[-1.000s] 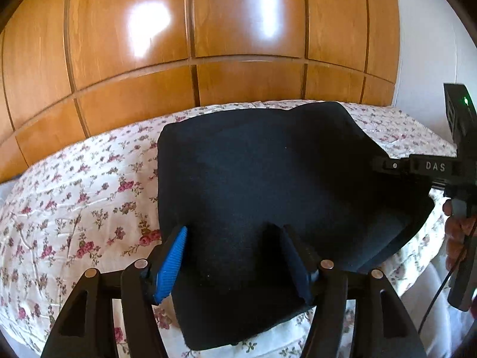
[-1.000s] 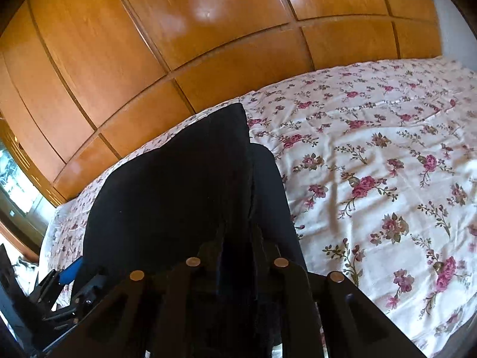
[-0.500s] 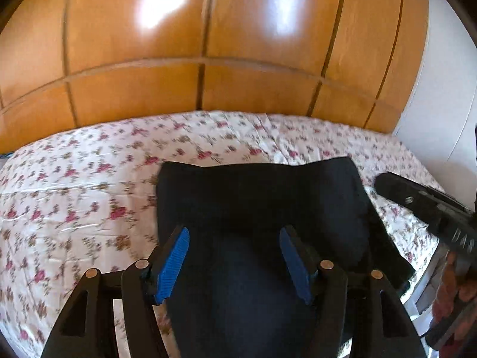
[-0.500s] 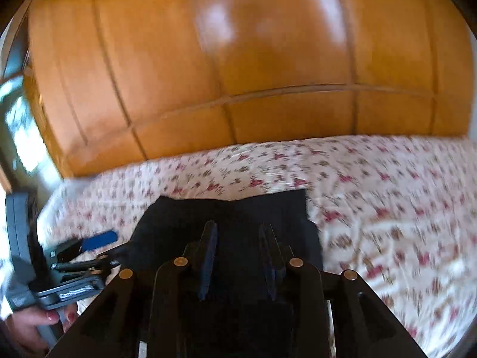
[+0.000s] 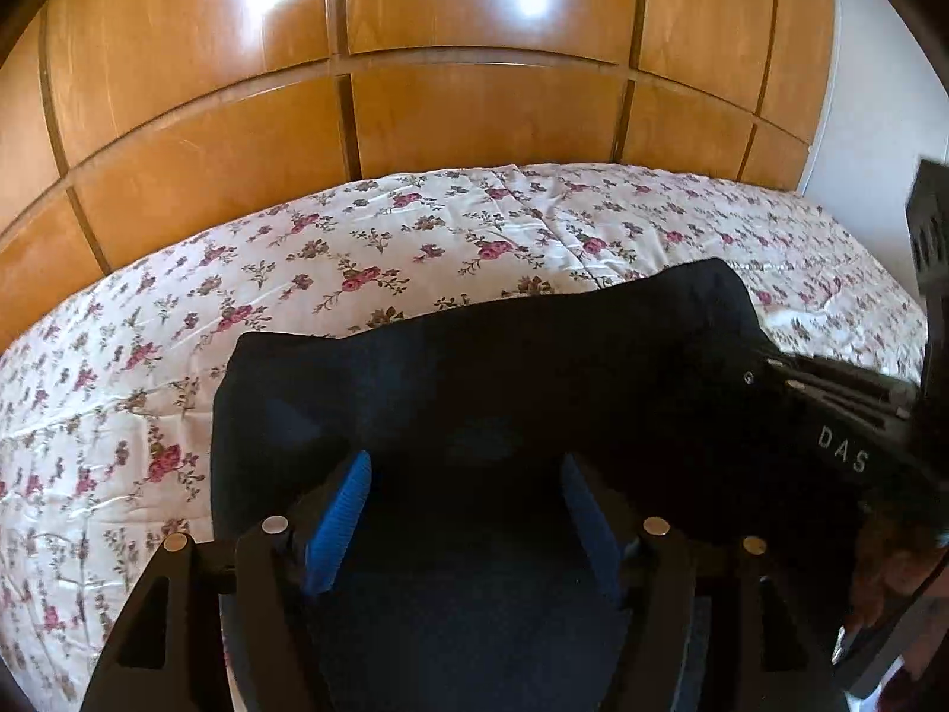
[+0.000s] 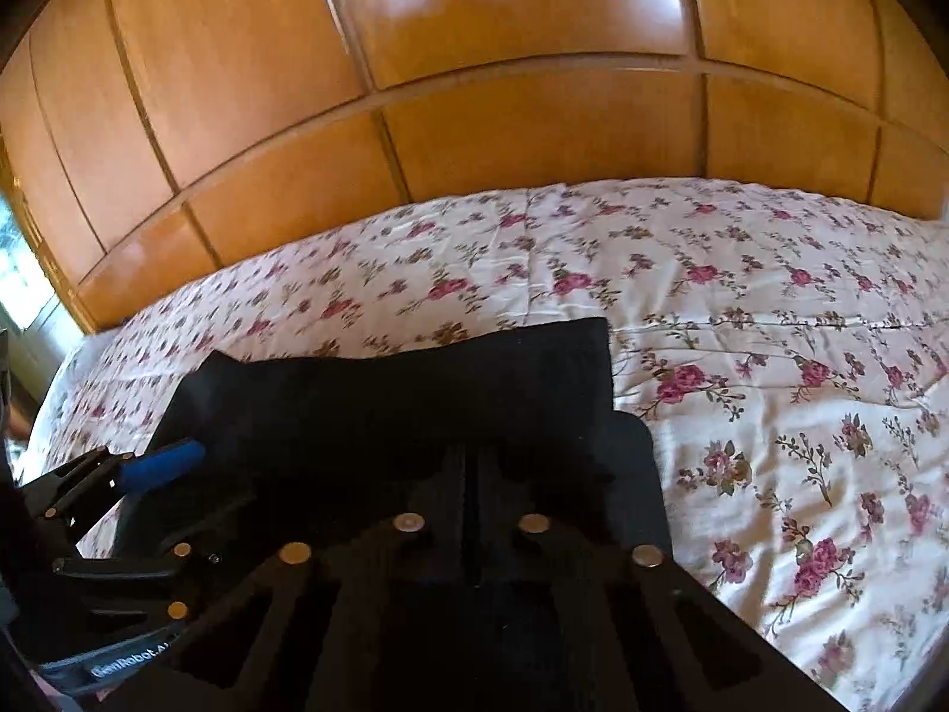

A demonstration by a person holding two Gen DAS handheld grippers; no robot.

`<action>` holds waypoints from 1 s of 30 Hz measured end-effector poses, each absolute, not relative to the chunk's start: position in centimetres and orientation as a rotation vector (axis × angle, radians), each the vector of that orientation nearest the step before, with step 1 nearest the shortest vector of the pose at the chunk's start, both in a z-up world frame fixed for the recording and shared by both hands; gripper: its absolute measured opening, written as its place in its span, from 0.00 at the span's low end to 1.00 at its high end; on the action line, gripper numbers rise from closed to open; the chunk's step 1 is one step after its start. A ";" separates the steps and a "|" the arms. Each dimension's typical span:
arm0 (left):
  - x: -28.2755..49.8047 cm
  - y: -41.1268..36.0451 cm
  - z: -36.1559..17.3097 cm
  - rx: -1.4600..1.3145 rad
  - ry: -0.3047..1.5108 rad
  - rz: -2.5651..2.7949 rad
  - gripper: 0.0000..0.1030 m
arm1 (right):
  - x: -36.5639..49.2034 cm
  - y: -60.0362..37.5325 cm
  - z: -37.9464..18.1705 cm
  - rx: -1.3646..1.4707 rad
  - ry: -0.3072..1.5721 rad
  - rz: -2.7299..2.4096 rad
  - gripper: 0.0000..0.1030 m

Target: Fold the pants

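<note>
Dark navy cloth fills the lower half of the left wrist view: the pants (image 5: pixel 486 391) lie as a folded block on the floral bedspread (image 5: pixel 332 261), their far edge running from nine o'clock up toward two o'clock. The left gripper (image 5: pixel 465 504) hangs over the near part of the block with its blue-padded jaws wide and opening a little further; the cloth lies beneath the gap, not pinched. A second ago the fabric stood up in a raised hump close to the lens; now it sits lower and flatter, with more bedspread showing beyond it. At three o'clock the right gripper (image 5: pixel 830 397) reaches in over the right edge of the pants, in front of the wooden wardrobe panels (image 5: pixel 474 89).

In the right wrist view the pants (image 6: pixel 415 391) spread from nine o'clock to the centre, lying as a broad flat slab where a second ago a tall peak of cloth rose between the fingers. The right gripper (image 6: pixel 471 474) has its jaws fully together; whether a fold of the dark cloth is caught in them I cannot tell, black on black. The left gripper (image 6: pixel 160 469) shows at eight o'clock, blue pad at the pants' left edge.

By my reading the fold has just been laid down, so what remains is smoothing or a last fold.
</note>
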State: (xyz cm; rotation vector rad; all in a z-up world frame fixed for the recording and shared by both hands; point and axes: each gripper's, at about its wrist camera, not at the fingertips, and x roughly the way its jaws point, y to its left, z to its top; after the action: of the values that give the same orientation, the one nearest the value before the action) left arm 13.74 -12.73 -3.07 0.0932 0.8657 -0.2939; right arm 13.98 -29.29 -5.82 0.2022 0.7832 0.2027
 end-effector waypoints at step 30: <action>4.3 -9.7 -0.7 0.063 0.806 -0.236 0.66 | 3.0 -30.7 -4.1 0.189 0.735 0.114 0.45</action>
State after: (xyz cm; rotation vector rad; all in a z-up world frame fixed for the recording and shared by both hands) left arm 4.33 -9.66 -0.73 0.0631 0.8064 -0.2363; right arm 2.98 -30.73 -4.13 0.1889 0.7354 0.1141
